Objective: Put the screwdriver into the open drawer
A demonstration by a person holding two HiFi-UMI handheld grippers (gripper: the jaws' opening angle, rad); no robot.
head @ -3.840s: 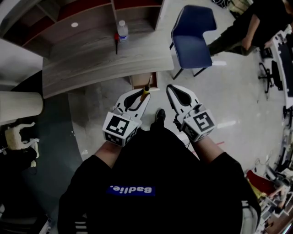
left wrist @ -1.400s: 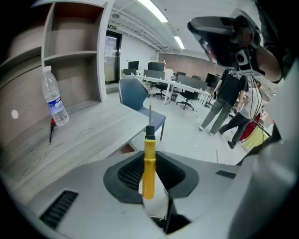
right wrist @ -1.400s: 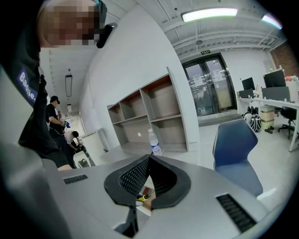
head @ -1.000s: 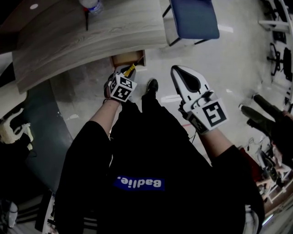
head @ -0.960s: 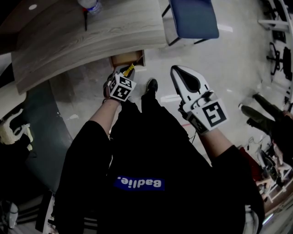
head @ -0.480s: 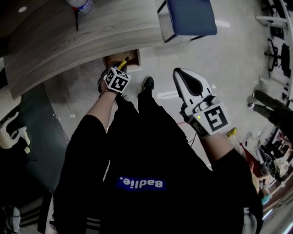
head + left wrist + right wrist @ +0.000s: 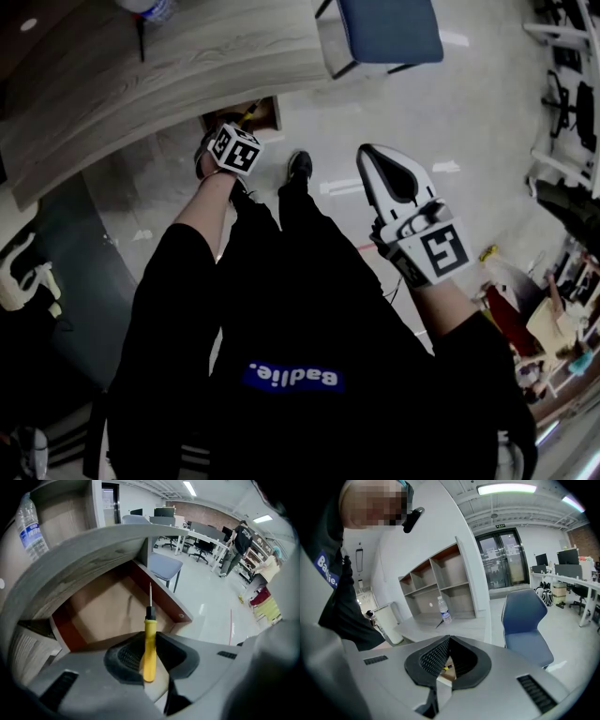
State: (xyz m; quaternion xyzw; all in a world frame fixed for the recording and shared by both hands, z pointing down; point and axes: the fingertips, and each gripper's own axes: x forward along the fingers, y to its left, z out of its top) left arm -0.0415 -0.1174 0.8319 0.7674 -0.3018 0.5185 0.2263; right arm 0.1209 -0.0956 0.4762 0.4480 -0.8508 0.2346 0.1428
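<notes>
The screwdriver (image 7: 149,627) is pinched by its yellow handle in the jaws of the left gripper (image 7: 150,641), shaft aimed into the open drawer (image 7: 101,613) — judged ready for lowering and release — while the right gripper (image 7: 449,641) is held aside, jaws pressed together, empty.

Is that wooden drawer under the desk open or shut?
Open. The drawer juts out from under the desk, its wooden bottom and red-brown sides in full view beyond the screwdriver.

Yellow-hdl screwdriver (image 7: 149,648), tip fwd, pts into open wood drawer (image 7: 101,613).
</notes>
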